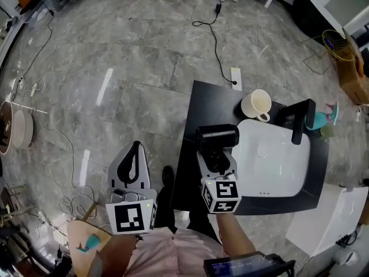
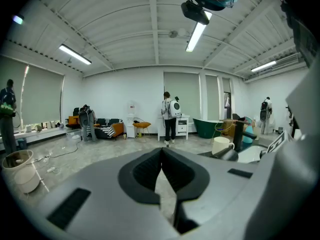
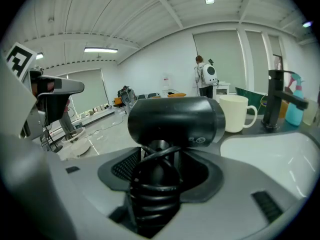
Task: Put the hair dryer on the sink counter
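The hair dryer (image 1: 218,136) sits just left of centre in the head view, over the dark strip of the surface (image 1: 199,105) beside the white sink (image 1: 277,160). Its barrel lies crosswise and its handle points back toward the person. Whether it already touches the surface, I cannot tell.

The right claw (image 1: 218,157) has hold of it. In the right gripper view the jaws stand wide but are filled, pressed on either side of the handle with the cord (image 3: 152,196) wound around it, and the barrel sticks out just past the tips. The left claw (image 1: 131,172) hangs at the lower left of the head view over the floor, its jaws brought together with nothing between them.

As for handling, the dryer looks like a stiff plastic shell, probably of modest weight, though nose-heavy because the barrel overhangs the grip. The glossy barrel would likely slip under the pads, whereas the handle is the natural hold, and the cord wraps probably add some bite. The wraps could also shift or squash, so a firm, level grip seems wise. A mug (image 1: 258,104) stands near the barrel at upper centre — something to keep clear of when setting down.
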{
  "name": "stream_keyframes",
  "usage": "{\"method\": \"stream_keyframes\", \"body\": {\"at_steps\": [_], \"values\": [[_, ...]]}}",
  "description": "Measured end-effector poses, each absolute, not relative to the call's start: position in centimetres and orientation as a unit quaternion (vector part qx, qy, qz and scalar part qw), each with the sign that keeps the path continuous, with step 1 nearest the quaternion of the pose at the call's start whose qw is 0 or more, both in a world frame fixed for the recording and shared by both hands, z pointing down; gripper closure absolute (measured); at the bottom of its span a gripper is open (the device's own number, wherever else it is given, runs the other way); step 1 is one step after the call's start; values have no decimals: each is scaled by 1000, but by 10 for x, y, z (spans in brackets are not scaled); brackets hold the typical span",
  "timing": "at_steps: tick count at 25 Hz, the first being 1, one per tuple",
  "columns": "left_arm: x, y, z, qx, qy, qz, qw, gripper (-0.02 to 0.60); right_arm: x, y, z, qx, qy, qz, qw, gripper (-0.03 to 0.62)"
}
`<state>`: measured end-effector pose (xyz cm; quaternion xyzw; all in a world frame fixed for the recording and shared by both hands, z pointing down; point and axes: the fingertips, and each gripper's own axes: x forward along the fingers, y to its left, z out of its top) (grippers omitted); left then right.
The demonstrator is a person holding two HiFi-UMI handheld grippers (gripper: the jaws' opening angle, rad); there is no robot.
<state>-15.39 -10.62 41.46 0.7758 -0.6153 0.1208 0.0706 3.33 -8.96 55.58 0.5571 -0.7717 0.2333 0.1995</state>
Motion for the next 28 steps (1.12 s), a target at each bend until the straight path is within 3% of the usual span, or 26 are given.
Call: {"method": "stream_keyframes", "body": {"at_steps": [28], "values": [[-151, -127, 424, 775, -615, 114, 89, 572, 33, -100, 601, 544, -717, 340, 275, 341]]}}
